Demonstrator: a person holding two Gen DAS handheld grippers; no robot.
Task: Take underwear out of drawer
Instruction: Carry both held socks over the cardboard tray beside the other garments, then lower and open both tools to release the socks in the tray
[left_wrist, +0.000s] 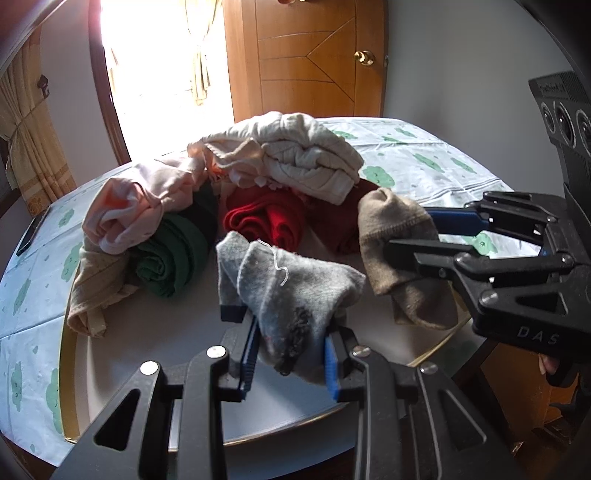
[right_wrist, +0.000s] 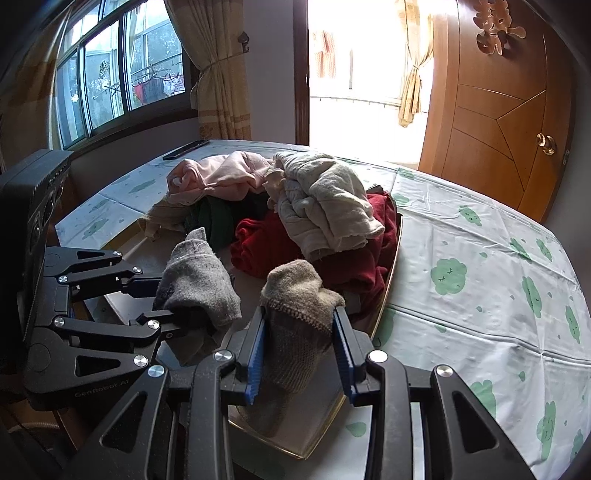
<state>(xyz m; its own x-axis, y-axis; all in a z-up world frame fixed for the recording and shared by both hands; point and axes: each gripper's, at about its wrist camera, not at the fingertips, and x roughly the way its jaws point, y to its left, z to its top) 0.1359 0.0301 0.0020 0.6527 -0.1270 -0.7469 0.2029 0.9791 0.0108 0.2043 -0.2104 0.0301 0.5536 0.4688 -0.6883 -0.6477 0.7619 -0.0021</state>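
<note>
A white drawer (left_wrist: 74, 354) lies on the table, holding a heap of clothes: pink (left_wrist: 133, 210), cream (left_wrist: 310, 155), red (left_wrist: 269, 221) and green (left_wrist: 170, 258) pieces. My left gripper (left_wrist: 291, 354) is shut on a grey sock (left_wrist: 291, 291) and holds it above the drawer's front part. My right gripper (right_wrist: 301, 354) is shut on a brown sock (right_wrist: 299, 314), also above the drawer. Each gripper shows in the other's view: the right gripper (left_wrist: 410, 240) with the brown sock (left_wrist: 395, 236), the left gripper (right_wrist: 159, 306) with the grey sock (right_wrist: 195, 280). The heap (right_wrist: 314, 199) lies behind.
The table carries a white cloth with green cloud prints (right_wrist: 480, 258). A dark phone (left_wrist: 31, 236) lies at its far left edge (right_wrist: 186, 149). A wooden door (right_wrist: 498, 110), a bright balcony opening and curtains stand behind.
</note>
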